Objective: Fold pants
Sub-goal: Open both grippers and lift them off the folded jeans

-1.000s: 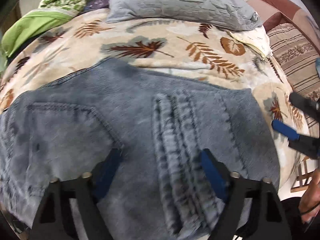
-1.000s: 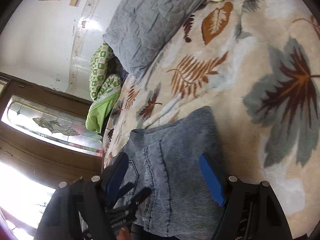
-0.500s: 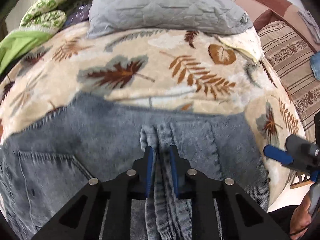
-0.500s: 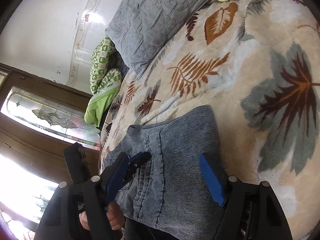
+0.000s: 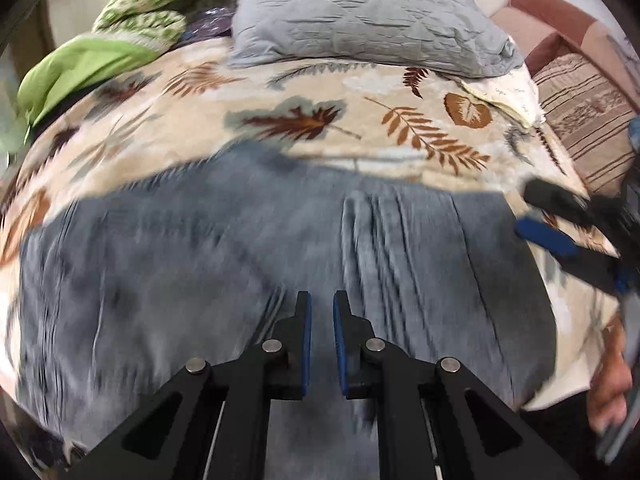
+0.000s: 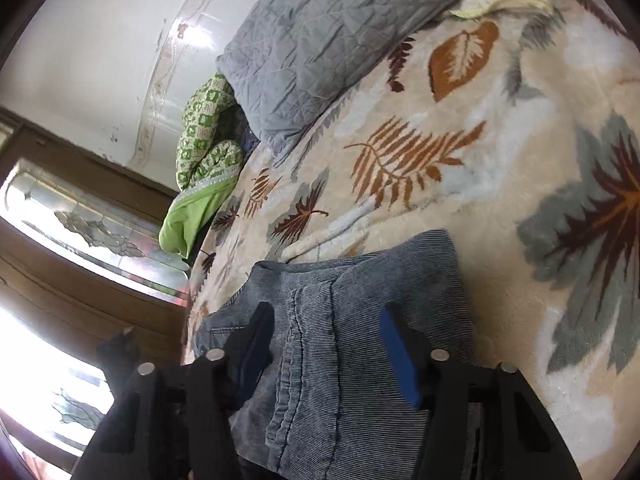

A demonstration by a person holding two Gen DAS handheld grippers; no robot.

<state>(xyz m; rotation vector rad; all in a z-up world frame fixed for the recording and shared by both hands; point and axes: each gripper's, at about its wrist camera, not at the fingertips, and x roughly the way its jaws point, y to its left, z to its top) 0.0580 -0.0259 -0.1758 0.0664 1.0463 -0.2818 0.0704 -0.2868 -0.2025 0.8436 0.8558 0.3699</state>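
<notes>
Blue-grey denim pants (image 5: 180, 260) lie spread across the leaf-patterned blanket (image 5: 320, 120); the left wrist view is motion-blurred. My left gripper (image 5: 320, 300) points down at them, its jaws closing to a narrow gap. The denim is pinched between the pads, and wrinkles run toward the tips. A thick seam ridge (image 5: 372, 232) lies just right of it. My right gripper (image 6: 326, 316) is at the pants' right end (image 6: 360, 360), with its jaws closing. The hemmed denim lies between the blue pads (image 6: 400, 360), which stand clear of it. The left wrist view shows the right gripper (image 5: 528, 208) too.
A grey quilted pillow (image 5: 360, 20) lies at the bed's far side, and a green patterned blanket (image 5: 80, 68) is bunched at the far left. A striped cushion (image 5: 580, 108) sits beyond the bed's right edge. A person's hand (image 5: 612, 380) holds the right gripper. Wooden-framed glass (image 6: 60, 240) stands left.
My left jaws went from wide apart to nearly together, pinching the denim near the seam ridge, then lifted slightly. My right jaws narrowed over the pants' end.
</notes>
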